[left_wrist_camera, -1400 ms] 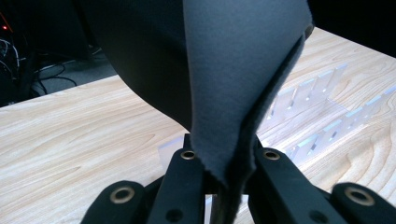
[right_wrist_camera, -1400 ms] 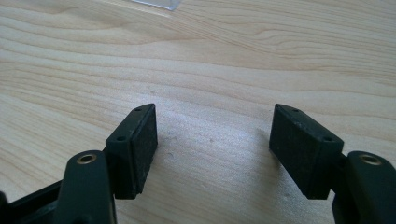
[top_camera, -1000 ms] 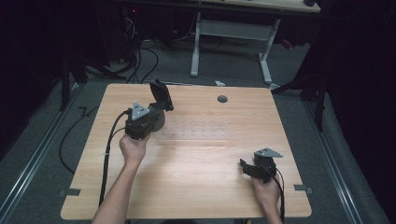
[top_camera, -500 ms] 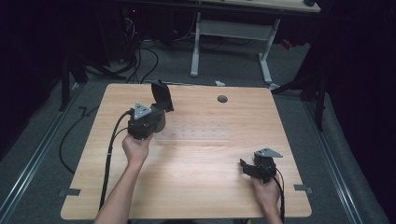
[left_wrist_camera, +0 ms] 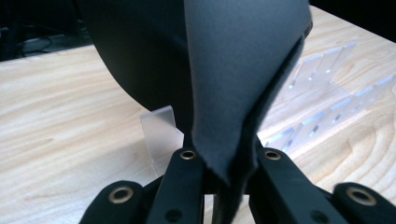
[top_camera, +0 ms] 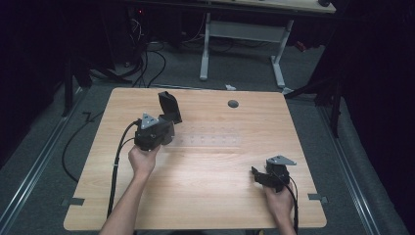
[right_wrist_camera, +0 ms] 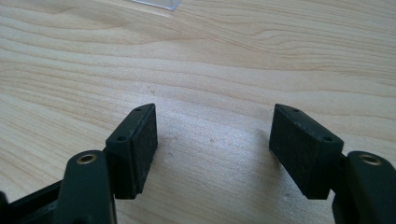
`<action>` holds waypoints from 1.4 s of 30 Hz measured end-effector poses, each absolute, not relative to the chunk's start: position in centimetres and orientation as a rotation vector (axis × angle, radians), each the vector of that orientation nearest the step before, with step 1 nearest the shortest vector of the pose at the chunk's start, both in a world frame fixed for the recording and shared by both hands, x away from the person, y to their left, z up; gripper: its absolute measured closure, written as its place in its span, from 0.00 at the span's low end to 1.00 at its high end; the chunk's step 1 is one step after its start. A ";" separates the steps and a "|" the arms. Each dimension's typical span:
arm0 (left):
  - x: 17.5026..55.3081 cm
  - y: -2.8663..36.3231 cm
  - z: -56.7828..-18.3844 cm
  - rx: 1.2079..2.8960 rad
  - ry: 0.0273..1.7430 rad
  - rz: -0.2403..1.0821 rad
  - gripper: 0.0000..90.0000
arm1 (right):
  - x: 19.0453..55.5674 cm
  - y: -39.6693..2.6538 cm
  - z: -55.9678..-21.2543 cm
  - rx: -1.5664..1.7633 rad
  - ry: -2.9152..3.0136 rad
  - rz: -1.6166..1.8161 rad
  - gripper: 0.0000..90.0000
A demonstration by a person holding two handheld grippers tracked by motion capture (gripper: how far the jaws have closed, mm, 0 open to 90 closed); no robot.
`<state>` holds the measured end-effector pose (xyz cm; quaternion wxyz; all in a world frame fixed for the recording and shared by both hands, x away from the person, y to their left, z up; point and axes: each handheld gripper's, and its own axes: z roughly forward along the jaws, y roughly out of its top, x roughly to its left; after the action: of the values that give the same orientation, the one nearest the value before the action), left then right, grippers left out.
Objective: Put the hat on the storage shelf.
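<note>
My left gripper [top_camera: 168, 126] is shut on a black flat piece [top_camera: 169, 106] and holds it upright above the left part of the wooden table [top_camera: 205, 196]. In the left gripper view the jaws of the gripper [left_wrist_camera: 223, 164] pinch the lower edge of the dark piece [left_wrist_camera: 233, 70], which hides much of what lies behind it. Just past it on the table lies a clear slotted rack [left_wrist_camera: 327, 93], also seen as a faint strip, the rack [top_camera: 208, 140]. My right gripper [top_camera: 255, 172] rests near the front right, open, its pads [right_wrist_camera: 140, 140] empty over bare wood.
A round grey grommet [top_camera: 233, 104] sits near the table's far edge. A black cable [top_camera: 115, 171] trails from the left gripper off the front left. Behind the table stand a white desk frame [top_camera: 205, 49] and floor cables.
The left gripper with the black piece has shifted slightly toward the near side. The right gripper has stayed where it was.
</note>
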<state>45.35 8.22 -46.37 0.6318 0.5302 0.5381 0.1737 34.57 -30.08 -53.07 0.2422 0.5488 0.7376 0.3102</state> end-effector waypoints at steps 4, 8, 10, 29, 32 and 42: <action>45.1 8.4 -46.5 1.232 1.237 0.389 0.94 | 34.6 -30.1 -53.1 1.500 2.016 0.849 0.36; 44.8 8.8 -46.8 1.245 1.248 0.378 0.94 | 34.6 -30.1 -53.1 1.500 2.016 0.848 0.36; 44.7 9.0 -46.8 1.240 1.254 0.372 0.93 | 34.6 -30.1 -53.1 1.500 2.016 0.848 0.36; 43.1 10.2 -45.4 1.244 1.247 0.371 0.53 | 34.6 -30.1 -53.1 1.500 2.017 0.849 0.36; 42.7 10.5 -44.9 1.236 1.243 0.358 0.51 | 34.6 -30.1 -53.1 1.500 2.016 0.848 0.36; 41.6 11.7 -43.9 1.217 1.236 0.351 0.51 | 34.6 -30.1 -53.1 1.501 2.016 0.849 0.36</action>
<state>41.58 11.72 -43.89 0.6334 0.5323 0.5404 0.1533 34.57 -30.08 -53.07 0.2419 0.5488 0.7375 0.3104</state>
